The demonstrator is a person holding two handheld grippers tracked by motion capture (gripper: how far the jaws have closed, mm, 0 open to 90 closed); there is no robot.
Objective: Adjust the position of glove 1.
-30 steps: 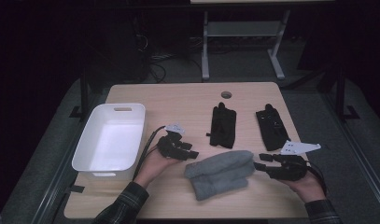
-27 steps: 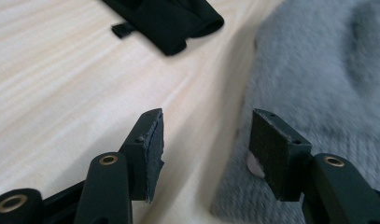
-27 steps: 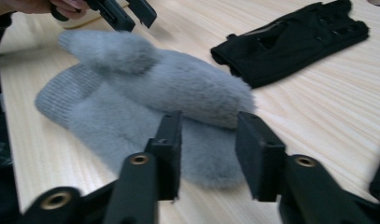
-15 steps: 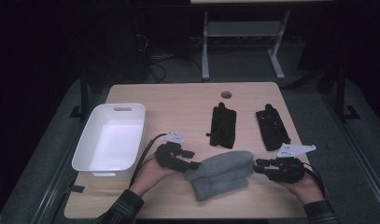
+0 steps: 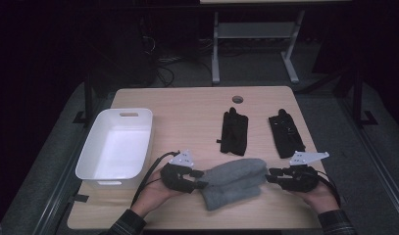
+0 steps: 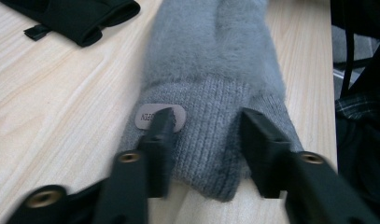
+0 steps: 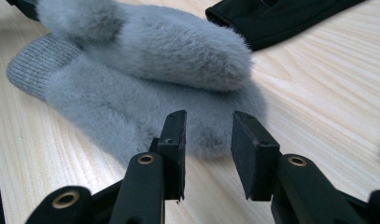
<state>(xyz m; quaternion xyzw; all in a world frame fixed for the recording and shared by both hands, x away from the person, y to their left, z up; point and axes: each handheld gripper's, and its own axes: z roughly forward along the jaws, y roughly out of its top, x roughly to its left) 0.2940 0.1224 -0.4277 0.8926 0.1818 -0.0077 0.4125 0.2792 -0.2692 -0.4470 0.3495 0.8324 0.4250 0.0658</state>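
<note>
Two grey fuzzy mittens (image 5: 234, 182) lie stacked near the table's front edge, knit cuffs to the left. My left gripper (image 5: 201, 179) is at those cuffs. In the left gripper view its jaws have just been closing and the pads now press into the ribbed cuff (image 6: 206, 140), one fingertip (image 6: 162, 123) over the small label; the left gripper (image 6: 206, 114) holds that fabric. My right gripper (image 5: 269, 177) sits at the mittens' furry tips (image 7: 155, 46). The right gripper (image 7: 208, 116) stands open, its jaws a little narrower than a second ago, with bare wood between them.
Two black gloves lie flat farther back, one in the middle (image 5: 235, 131) and one to the right (image 5: 285, 136). A white bin (image 5: 116, 147) stands at the left. The table has a round cable hole (image 5: 237, 99) near its far edge.
My left gripper has moved right from beside the bin to the mittens' cuffs and closed onto them. The right gripper has barely moved.
</note>
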